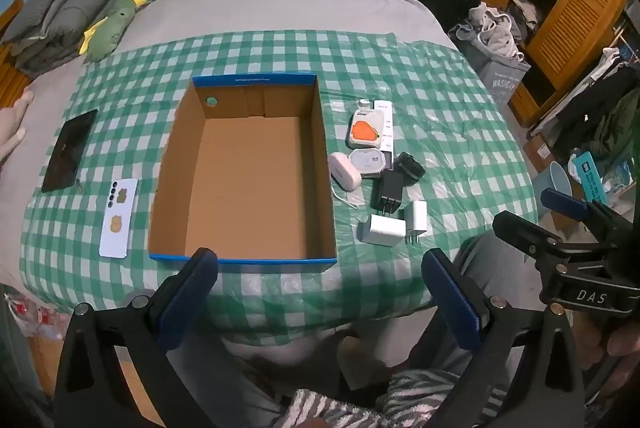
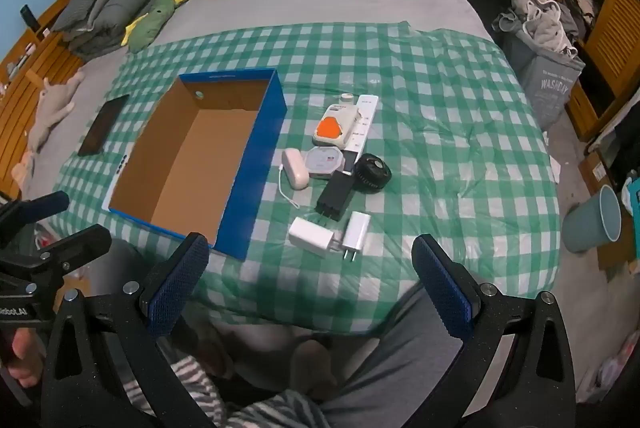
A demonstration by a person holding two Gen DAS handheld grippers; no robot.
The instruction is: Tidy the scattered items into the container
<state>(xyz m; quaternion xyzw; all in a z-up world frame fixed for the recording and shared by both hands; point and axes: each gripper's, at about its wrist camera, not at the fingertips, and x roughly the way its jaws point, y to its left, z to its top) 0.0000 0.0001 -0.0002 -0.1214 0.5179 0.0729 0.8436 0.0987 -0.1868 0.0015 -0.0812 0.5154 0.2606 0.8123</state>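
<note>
I held both grippers above the near edge of the bed, jaws spread wide and gripping nothing: the left gripper (image 1: 318, 292) before the box (image 1: 244, 168), the right gripper (image 2: 310, 278) nearer the clutter. The box sat open and bare on the checked cloth (image 1: 440, 88), so by my reading the tidying had not begun and every item was left to move.

Right of the box I counted 8 things in 1 cluster: 2 white chargers (image 2: 311, 232), (image 2: 357, 230) nearest me, touching; 1 black charger (image 2: 336, 196); 1 black round piece (image 2: 373, 172); 1 pink case (image 2: 295, 168) with a cord; 1 grey tin (image 2: 325, 161); 1 white-and-orange pack (image 2: 335, 126); and 1 white strip (image 2: 362, 124) beside it.

Left of the box lay 1 white phone (image 1: 119, 216) and, farther left, 1 dark tablet (image 1: 70, 150).
</note>
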